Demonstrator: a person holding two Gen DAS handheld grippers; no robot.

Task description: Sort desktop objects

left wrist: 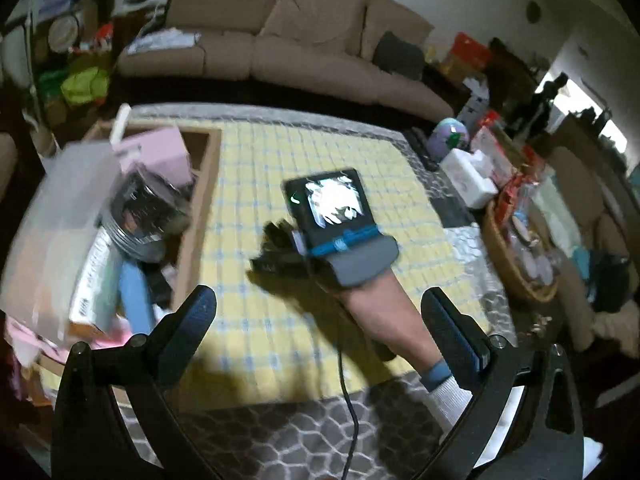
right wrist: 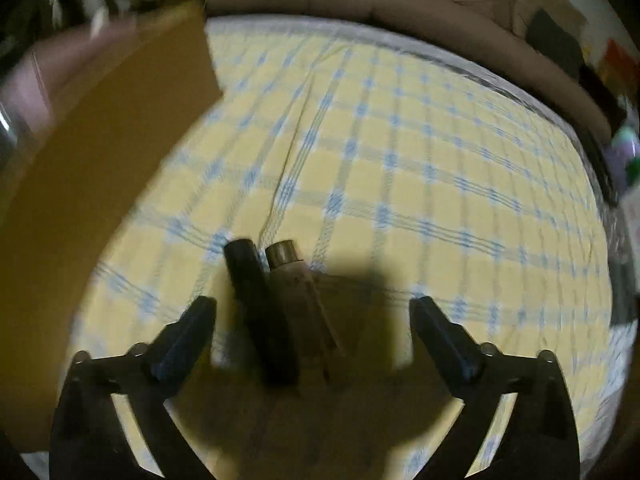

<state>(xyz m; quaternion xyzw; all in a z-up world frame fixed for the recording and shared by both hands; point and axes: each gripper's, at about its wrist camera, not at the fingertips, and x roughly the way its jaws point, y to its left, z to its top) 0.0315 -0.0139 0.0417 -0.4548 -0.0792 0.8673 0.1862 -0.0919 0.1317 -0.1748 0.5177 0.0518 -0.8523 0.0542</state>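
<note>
In the right wrist view two slim tubes lie side by side on the yellow checked cloth (right wrist: 400, 152): a black tube (right wrist: 260, 312) and a brown tube with a gold cap (right wrist: 298, 292). My right gripper (right wrist: 312, 308) is open, its fingers either side of them, just above. In the left wrist view my left gripper (left wrist: 320, 300) is open and empty above the cloth (left wrist: 320, 152). The right hand's gripper unit with its lit screen (left wrist: 332, 200) shows ahead of it. A cardboard box (left wrist: 200, 200) at left holds a pink box (left wrist: 160, 156), a blue tube (left wrist: 134, 296) and other items.
A brown sofa (left wrist: 280, 40) runs behind the table. At the right stand a white box (left wrist: 468, 176), a wicker basket (left wrist: 516, 248) with packets and a purple ball (left wrist: 450, 136). The cardboard box wall (right wrist: 100, 160) fills the left of the right wrist view.
</note>
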